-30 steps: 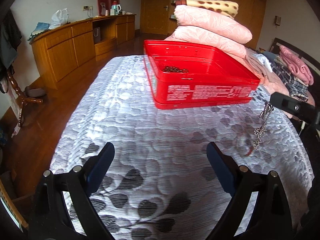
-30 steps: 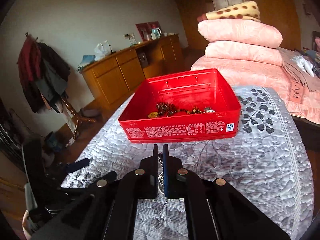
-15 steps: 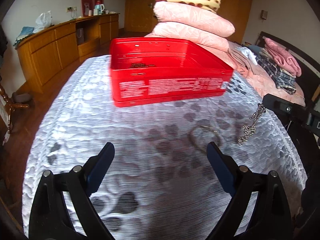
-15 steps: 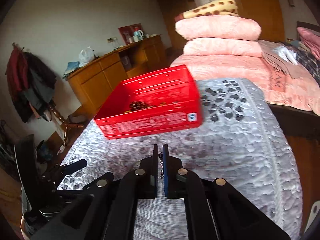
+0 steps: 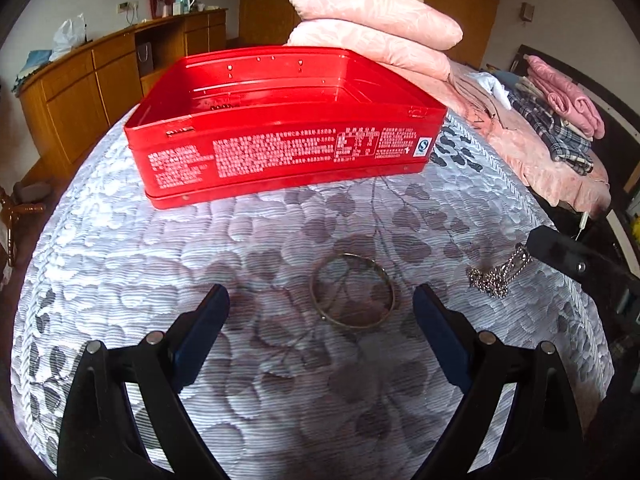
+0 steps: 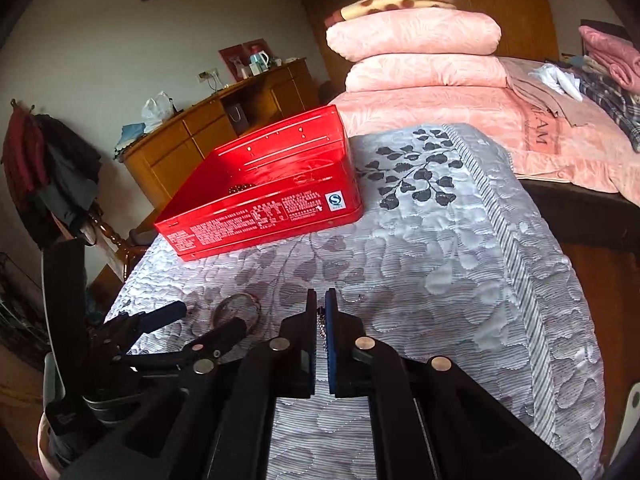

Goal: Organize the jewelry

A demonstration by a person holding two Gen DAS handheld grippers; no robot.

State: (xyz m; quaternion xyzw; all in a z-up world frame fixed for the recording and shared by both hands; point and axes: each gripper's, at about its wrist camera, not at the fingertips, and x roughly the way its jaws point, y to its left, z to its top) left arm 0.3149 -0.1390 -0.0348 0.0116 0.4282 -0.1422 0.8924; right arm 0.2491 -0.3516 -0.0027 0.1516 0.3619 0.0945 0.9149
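A red tin point(image 5: 280, 132) stands on the grey quilted bed, with dark beads point(image 6: 240, 189) inside it. A thin metal bangle point(image 5: 353, 290) lies flat on the quilt just ahead of my left gripper point(image 5: 320, 312), which is open, with its fingers on either side of the bangle. My right gripper point(image 6: 320, 304) is shut on a silver chain point(image 5: 494, 276). The chain hangs from its tip and its lower end rests on the quilt at the right. In the right wrist view the bangle point(image 6: 236, 312) lies left of my right gripper, by my left gripper point(image 6: 204, 320).
Pink pillows point(image 5: 372, 24) and a spotted blanket are stacked behind the tin. Folded clothes point(image 5: 560, 112) lie on the pink bedding to the right. A wooden sideboard point(image 5: 100, 80) stands along the left wall. The bed edge drops off at left and right.
My left gripper has swung right and come nearer, so the bangle now lies between its fingers. My right gripper has lowered the chain until its end touches the quilt.
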